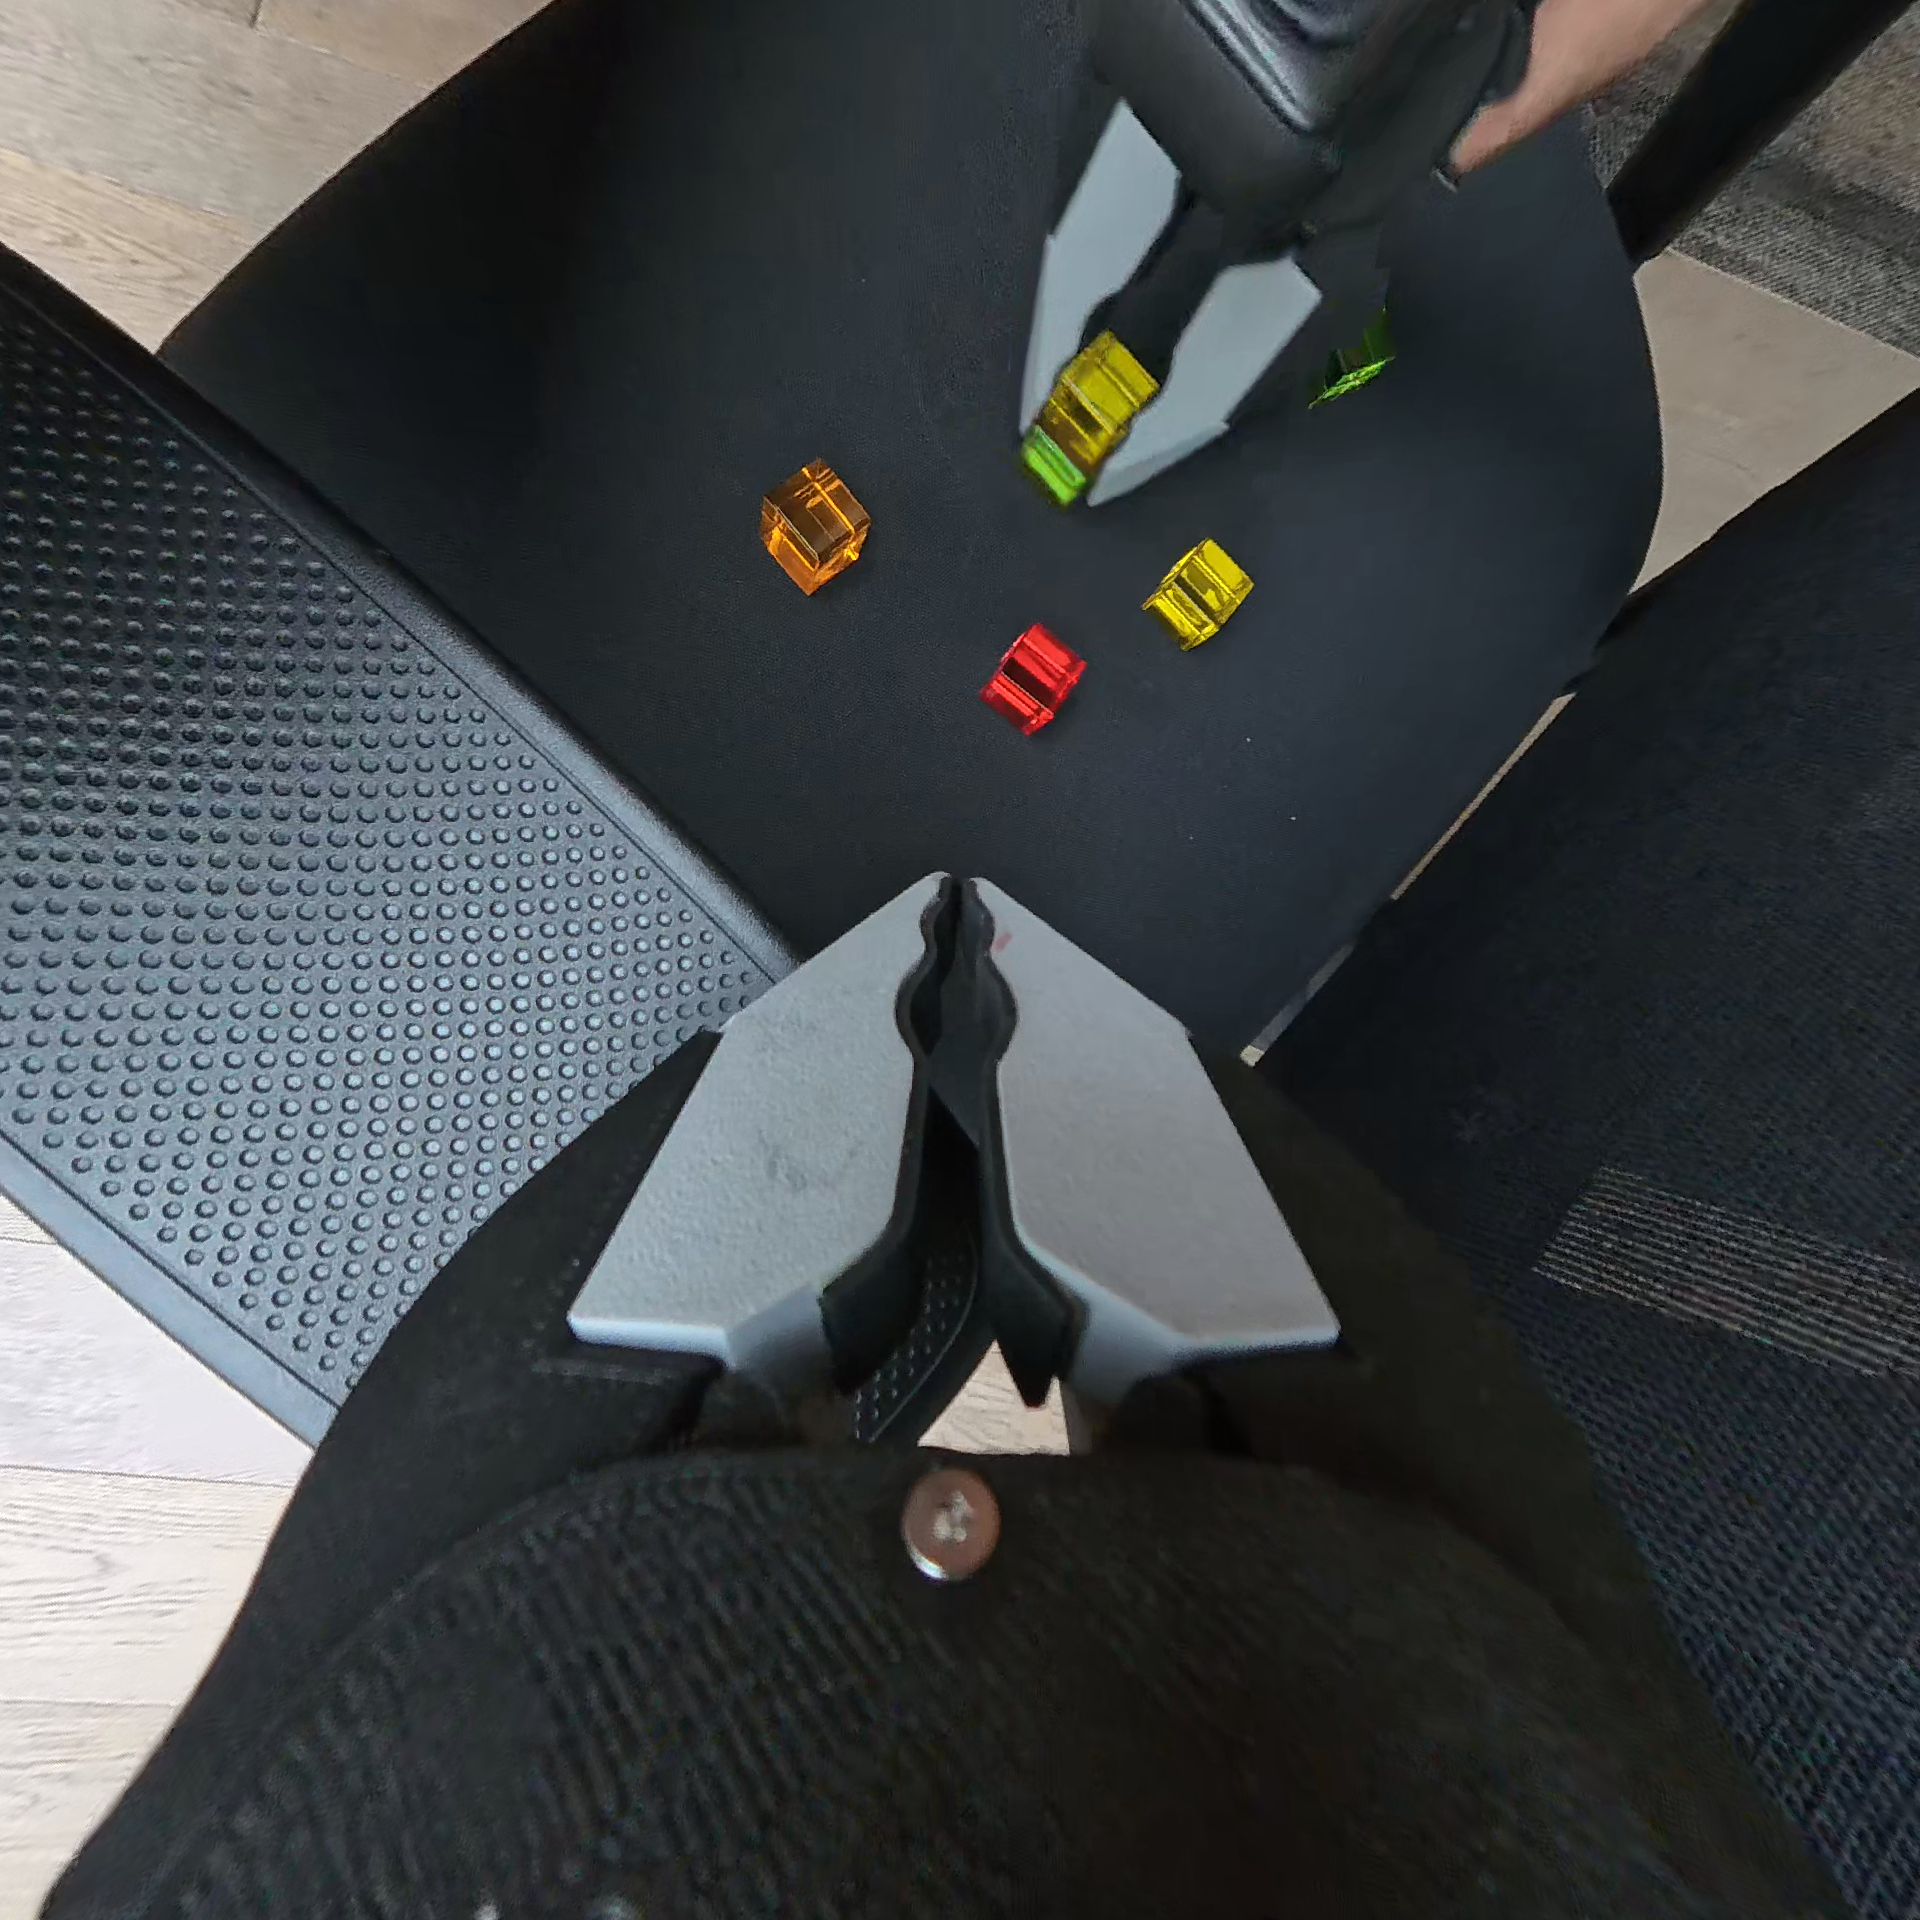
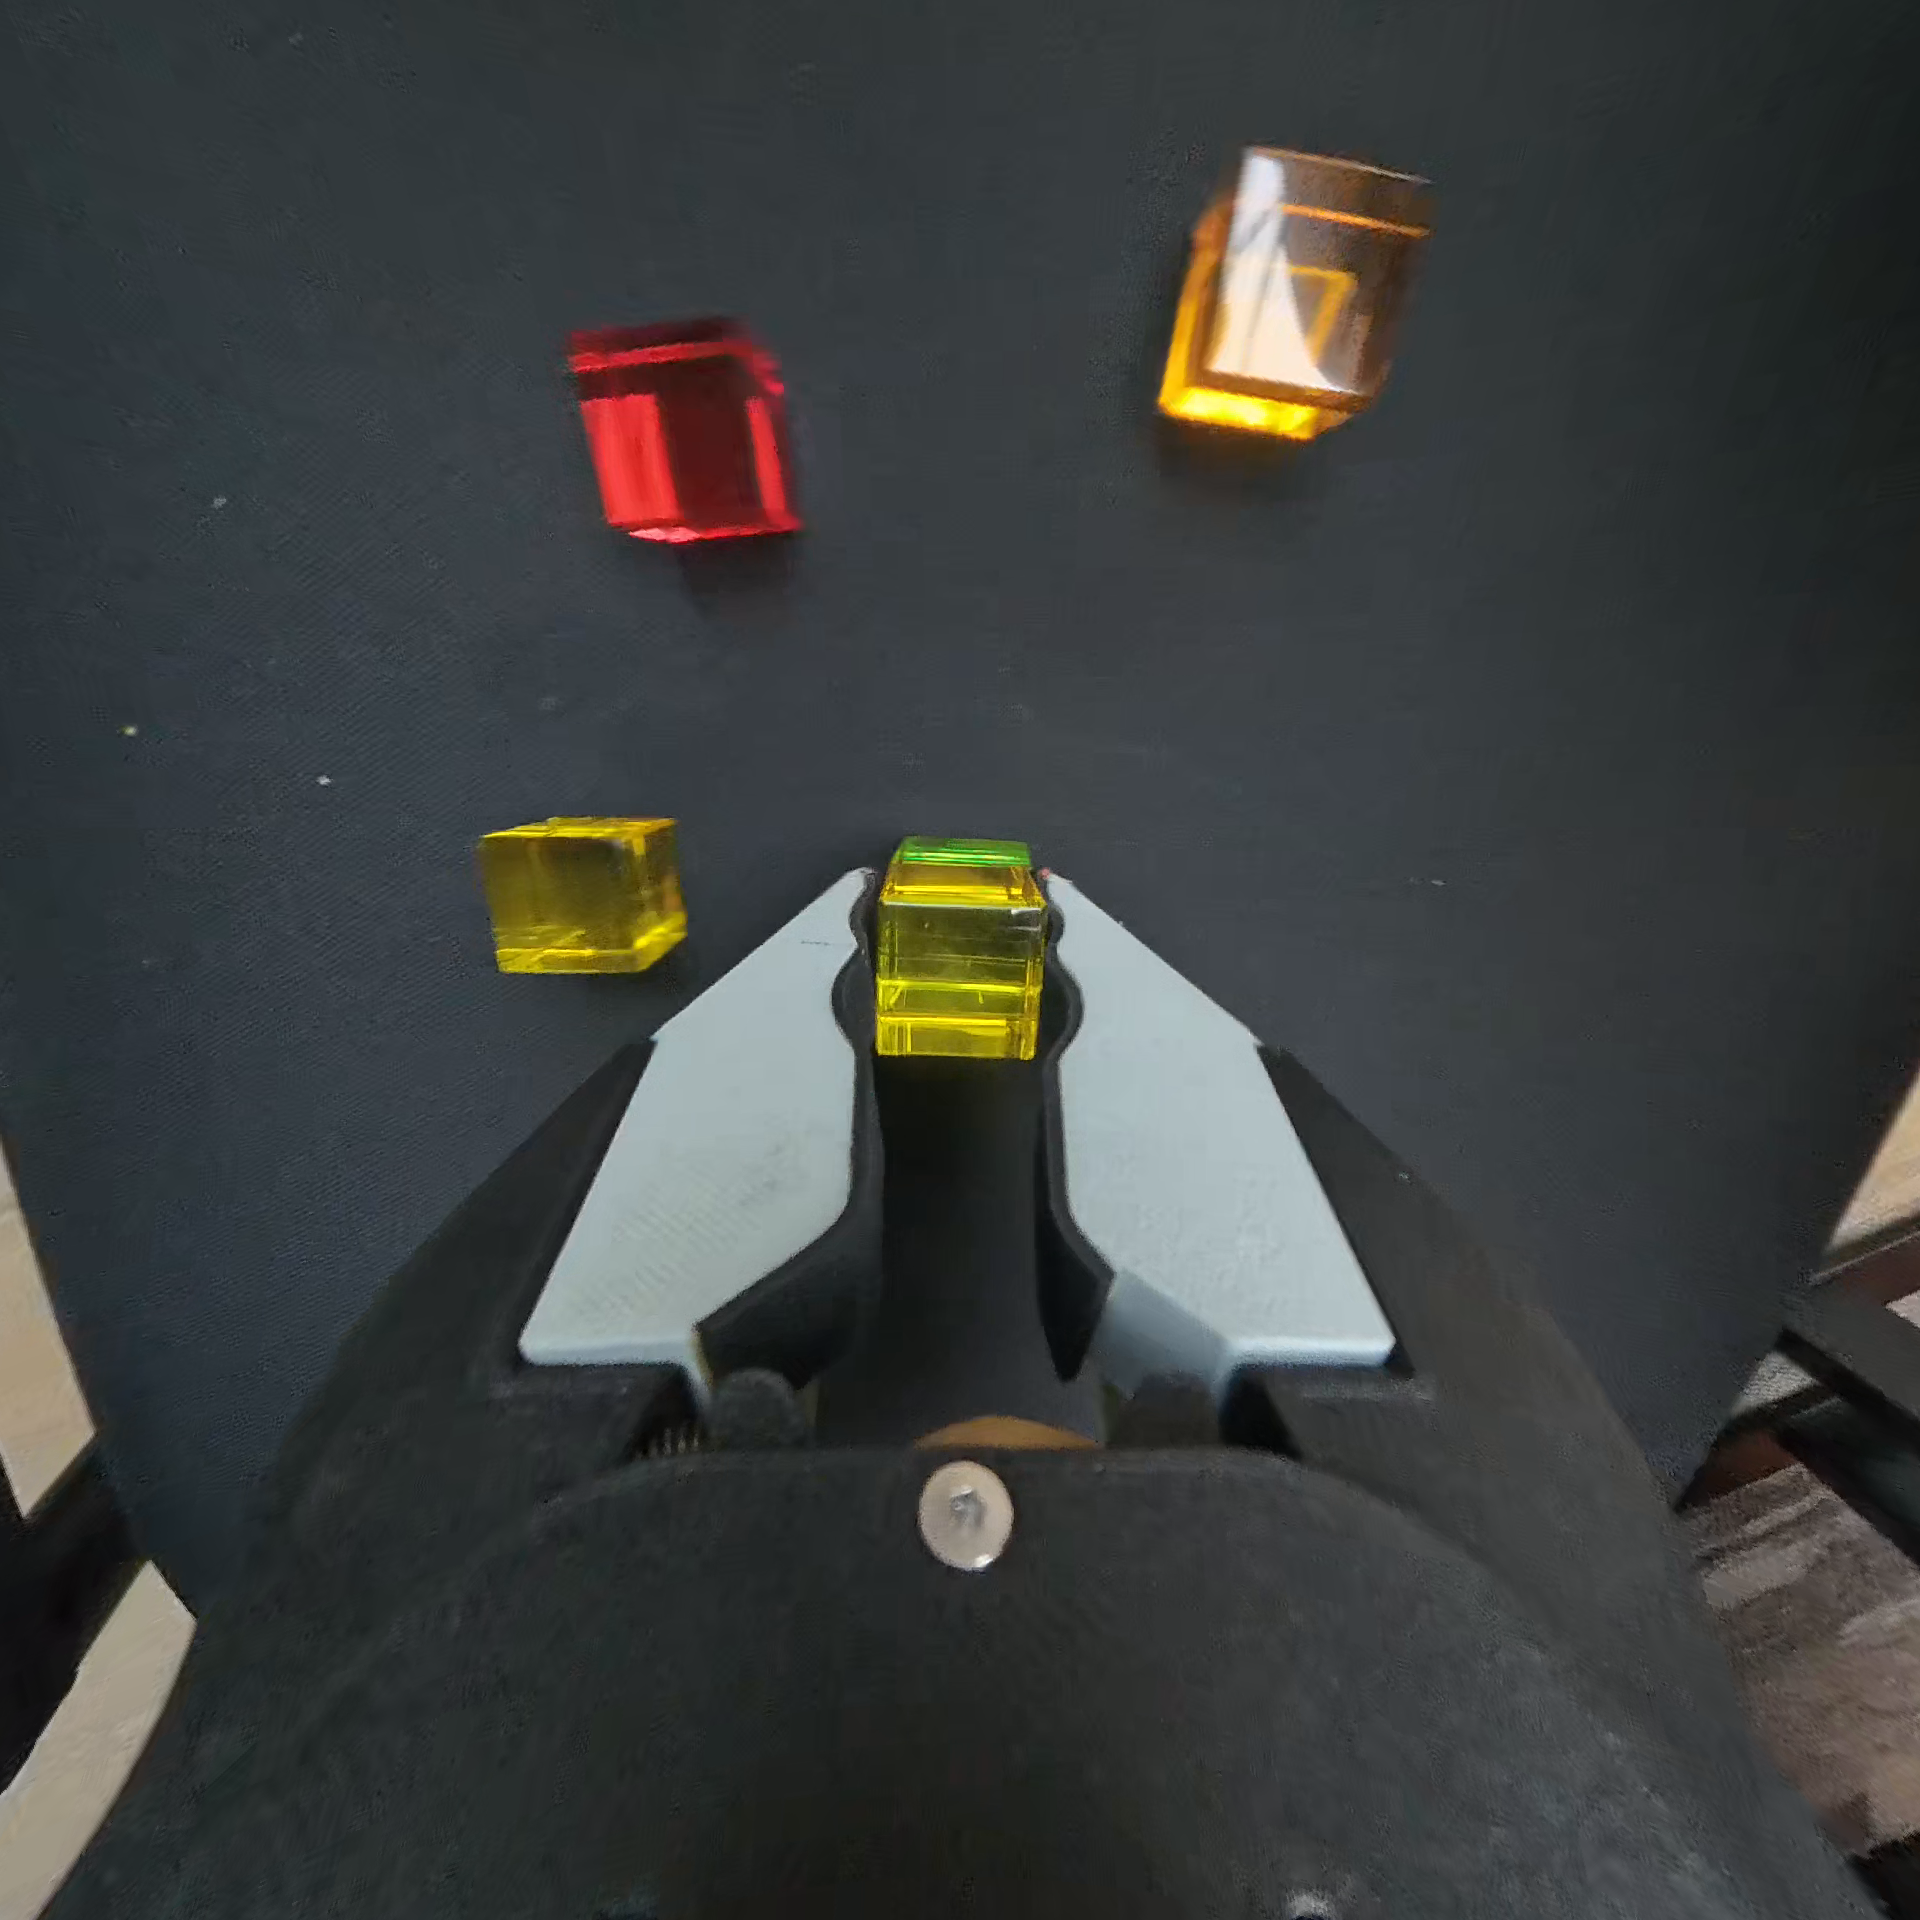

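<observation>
- Your right gripper [image 2: 958,914] is clamped on a yellow block [image 2: 958,961], mid frame in the right wrist view. It sits on top of a green block [image 2: 961,854], or just above it; I can't tell if they touch.
- Your left gripper [image 1: 956,894] has its fingers pressed together w/ nothing in them. It hangs low in the left view, well apart from the blocks.
- What could go wrong: the blocks look smooth and shiny, like clear plastic, so the top one could slide off if you let go crooked.
- A bump from the gray fingers [image 2: 769,1039] could also knock the green one away.
- The seat [image 2: 312,623] is dark, soft cloth, so a stack may wobble.
- Loose ones nearby: 2nd yellow block [image 2: 582,896] at left, red block [image 2: 686,431] upper left, orange block [image 2: 1294,301] upper right. All are see-thru w/ flat sides.
- One more green bit [image 1: 1351,364] shows behind the right gripper, upper right in the left view.
- A bumpy black mat [image 1: 312,831] is at left.
</observation>
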Demonstrator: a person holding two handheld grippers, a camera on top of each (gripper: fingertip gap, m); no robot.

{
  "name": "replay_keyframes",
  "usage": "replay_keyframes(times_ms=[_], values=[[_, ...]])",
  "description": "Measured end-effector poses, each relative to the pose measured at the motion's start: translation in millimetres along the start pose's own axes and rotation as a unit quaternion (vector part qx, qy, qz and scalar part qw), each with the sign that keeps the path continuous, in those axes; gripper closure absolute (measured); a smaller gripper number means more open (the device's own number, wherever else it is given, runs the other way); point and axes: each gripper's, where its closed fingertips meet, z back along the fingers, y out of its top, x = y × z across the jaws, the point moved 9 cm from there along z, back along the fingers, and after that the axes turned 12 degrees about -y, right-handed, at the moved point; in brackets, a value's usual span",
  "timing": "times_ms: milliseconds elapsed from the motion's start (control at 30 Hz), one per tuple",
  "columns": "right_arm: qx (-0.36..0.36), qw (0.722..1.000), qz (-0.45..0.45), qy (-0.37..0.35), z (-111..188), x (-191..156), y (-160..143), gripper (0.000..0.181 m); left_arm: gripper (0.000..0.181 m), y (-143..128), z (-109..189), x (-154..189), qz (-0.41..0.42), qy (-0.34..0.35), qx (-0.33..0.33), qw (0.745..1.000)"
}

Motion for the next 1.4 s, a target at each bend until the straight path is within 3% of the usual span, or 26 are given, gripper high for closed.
replay_keyframes(times_ms=[167, 267, 300, 567, 700, 933, 1067, 1400], values=[[0.006, 1.0, 0.007, 0.0, 1.1, -16.2, 0.2, 0.155, 0.181, 0.0, -0.1, 0.0, 0.0, 0.0, -0.001, 1.0], [-0.011, 1.0, -0.009, -0.003, -1.2, -13.9, -1.6, 0.139, 0.181, 0.0, -0.1, -0.1, 0.0, -0.001, -0.001, 1.0], [-0.009, 1.0, -0.013, 0.0, 0.6, -13.7, -2.0, 0.142, 0.181, 0.0, -0.2, 0.0, 0.0, -0.001, -0.001, 1.0], [0.016, 0.996, -0.089, -0.011, 43.5, -12.6, -20.8, 0.141, 0.181, 0.1, -0.3, -0.3, 0.001, -0.001, -0.001, 1.0], [0.028, 0.995, -0.097, 0.006, 56.1, -34.4, -25.1, 0.143, 0.181, -0.1, 0.0, -0.7, 0.004, -0.002, 0.005, 1.0], [0.016, 1.0, -0.023, -0.002, 24.1, -69.9, -6.7, 0.141, 0.181, -0.1, -0.6, -0.4, 0.002, -0.001, 0.0, 1.0], [-0.008, 1.0, 0.007, -0.009, 7.6, -76.5, -6.8, 0.155, 0.181, -0.3, -0.6, -0.4, 0.002, -0.001, 0.001, 1.0], [0.054, 0.996, -0.028, -0.07, 71.4, -39.6, 2.6, 0.155, 0.181, -0.3, -0.2, -1.2, 0.007, -0.005, 0.007, 1.0]])
